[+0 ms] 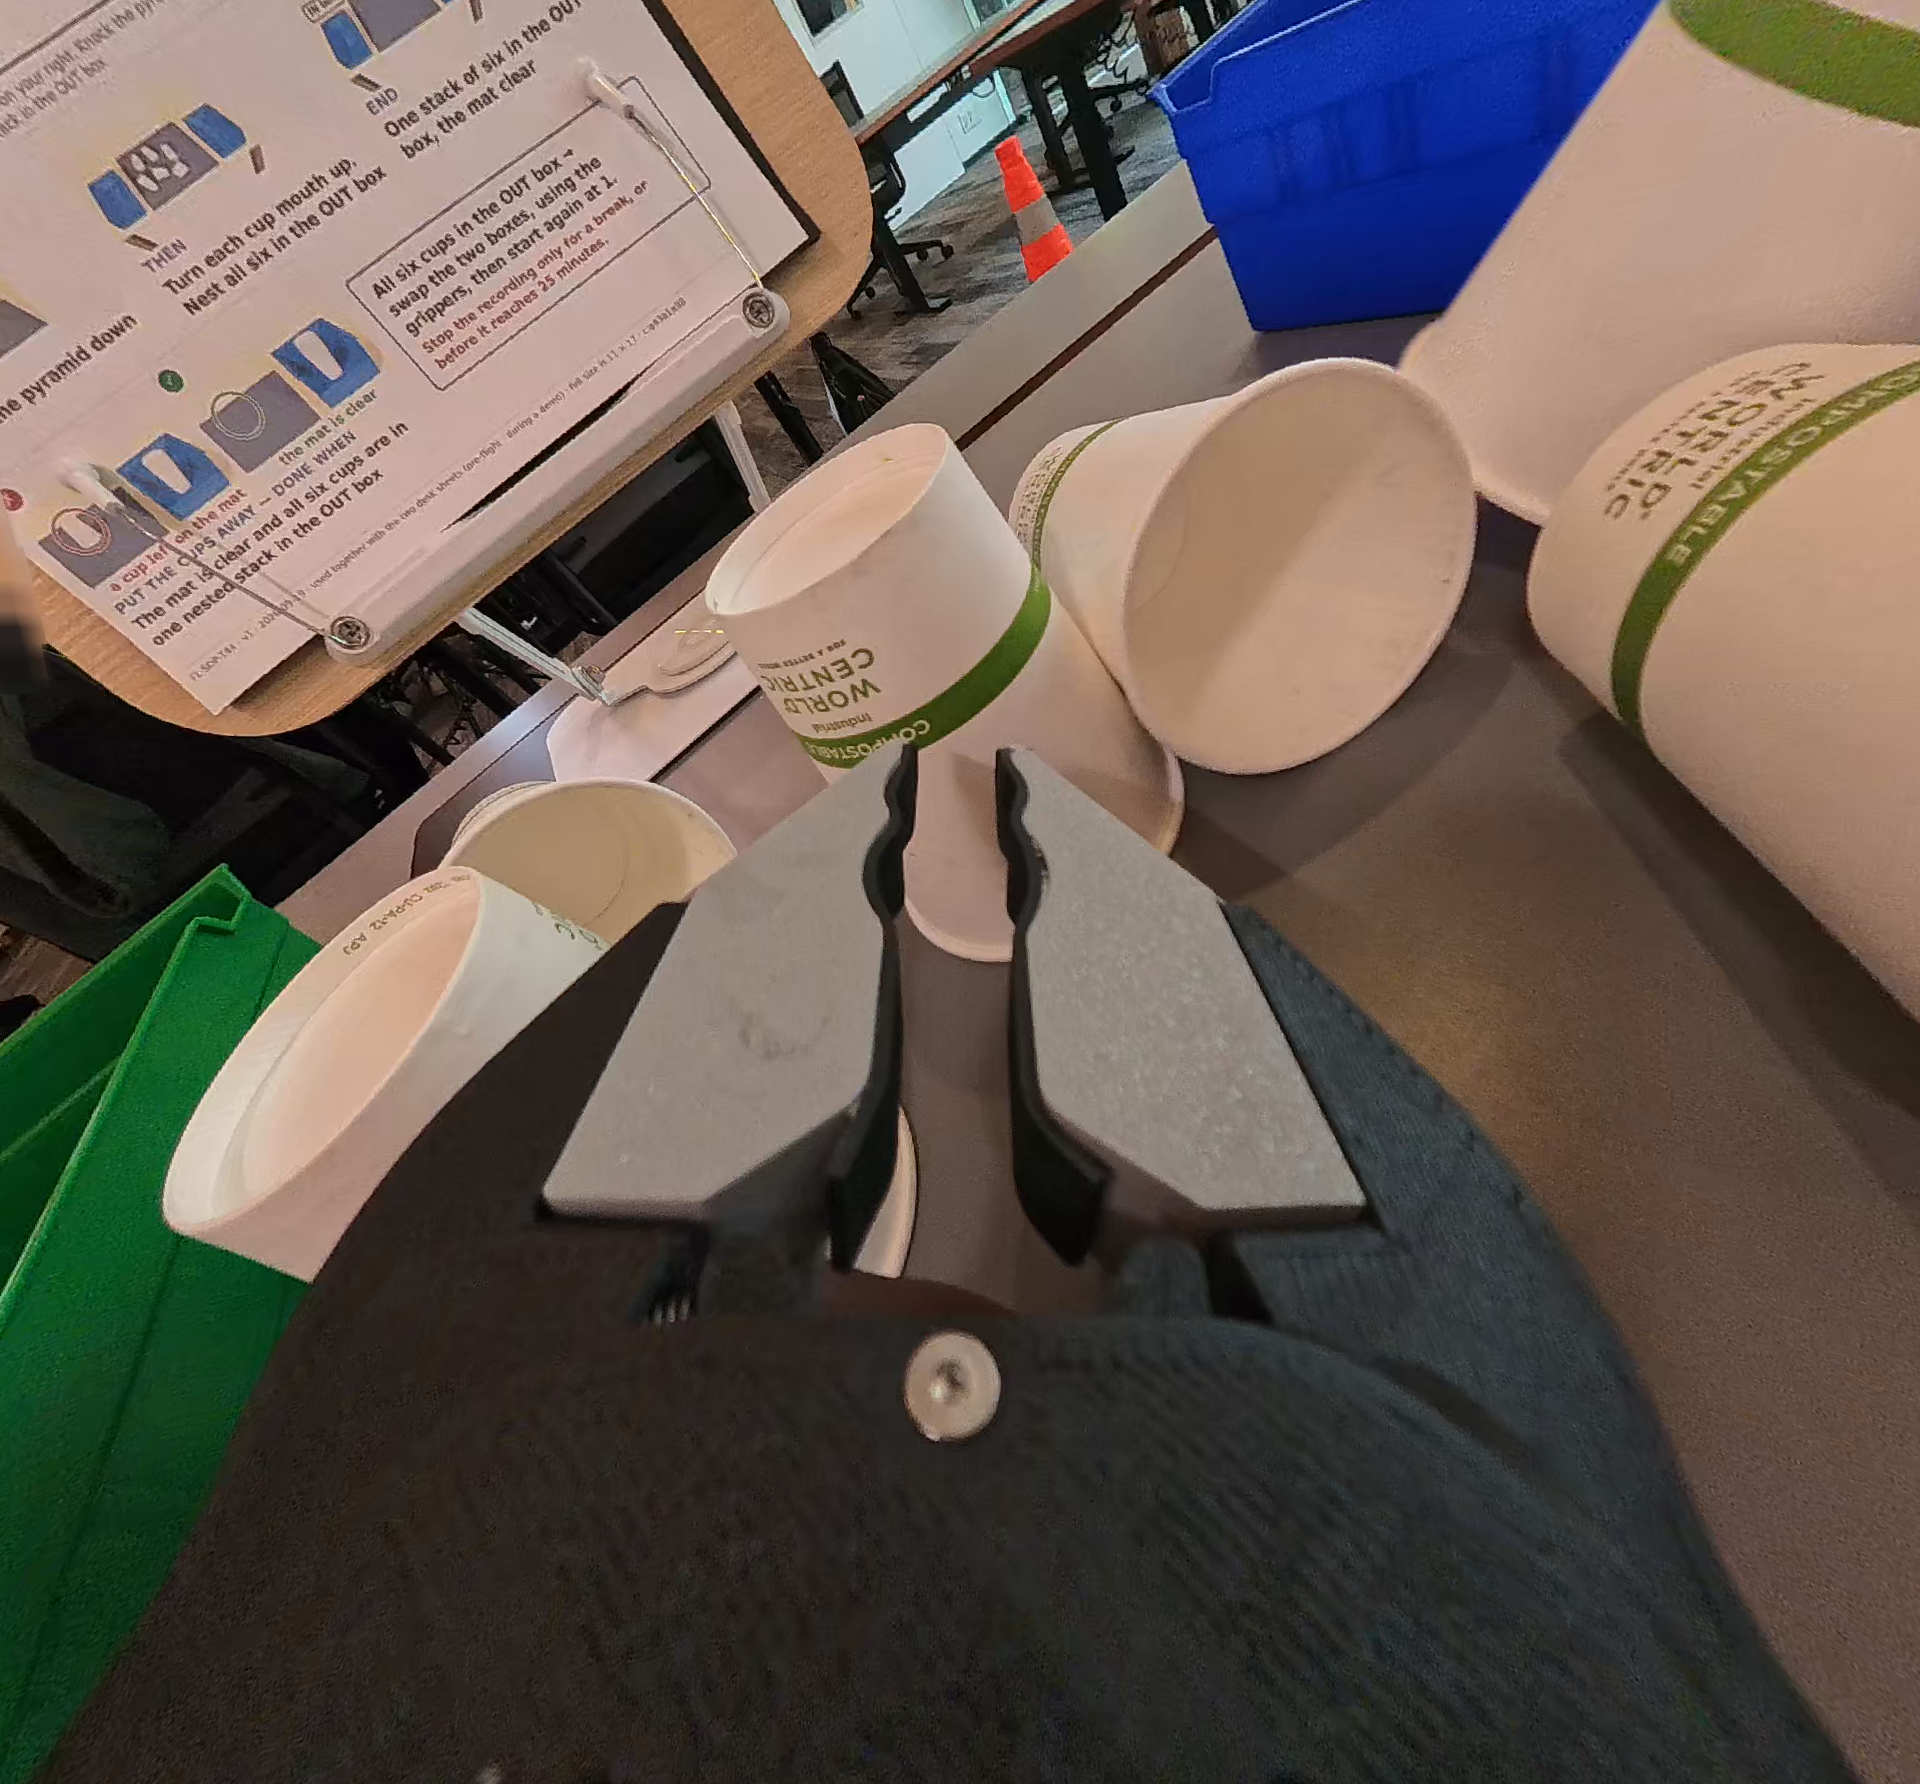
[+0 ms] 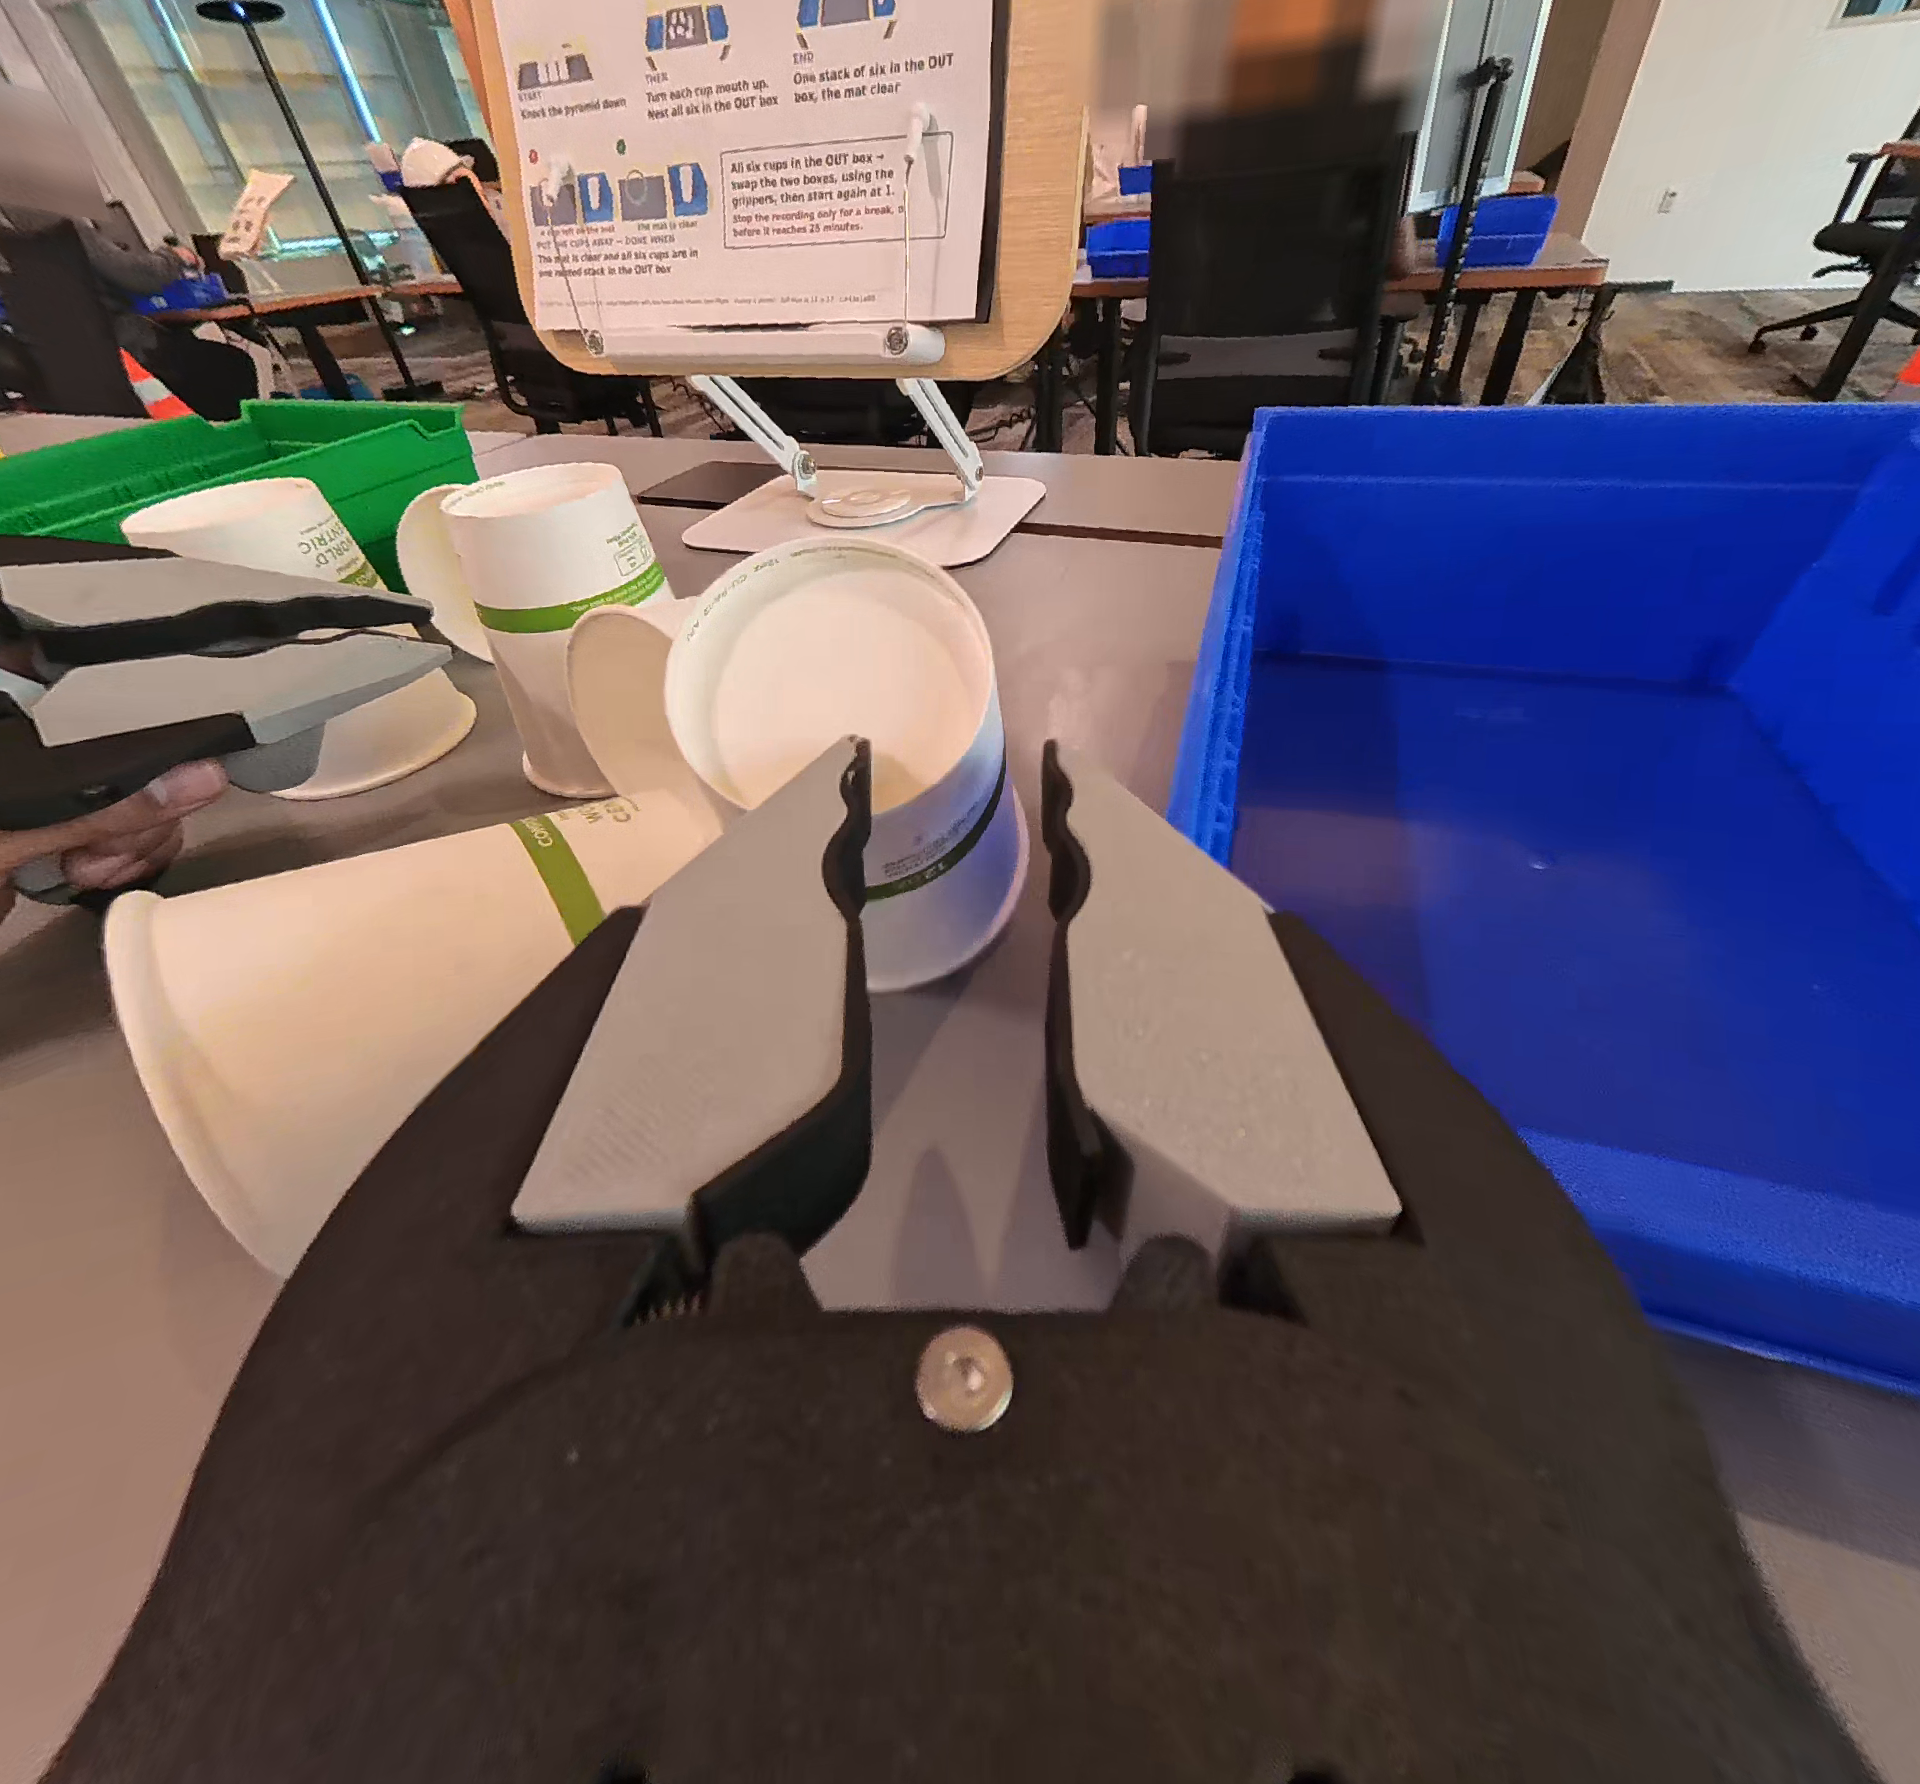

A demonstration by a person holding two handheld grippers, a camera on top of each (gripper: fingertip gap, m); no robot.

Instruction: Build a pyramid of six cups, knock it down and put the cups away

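Several white paper cups with green bands lie scattered on the grey mat (image 1: 1455, 955). In the left wrist view one cup (image 1: 883, 612) stands mouth down just past my left gripper (image 1: 958, 768), which is narrowly open and empty. A cup on its side (image 1: 1247, 571) leans against it. Another mouth-down cup (image 1: 343, 1059) is close on the left. In the right wrist view my right gripper (image 2: 954, 768) is open and empty, just short of a mouth-down cup (image 2: 831, 695). A cup on its side (image 2: 364, 986) lies to the left. The left gripper (image 2: 426, 638) shows at the far left.
An empty blue bin (image 2: 1558, 799) stands at the right of the mat, also in the left wrist view (image 1: 1403, 124). A green bin (image 2: 260, 456) stands at the left (image 1: 104, 1215). An instruction board on a white stand (image 2: 862, 508) is behind the cups. Left tips to right tips: about 25 cm.
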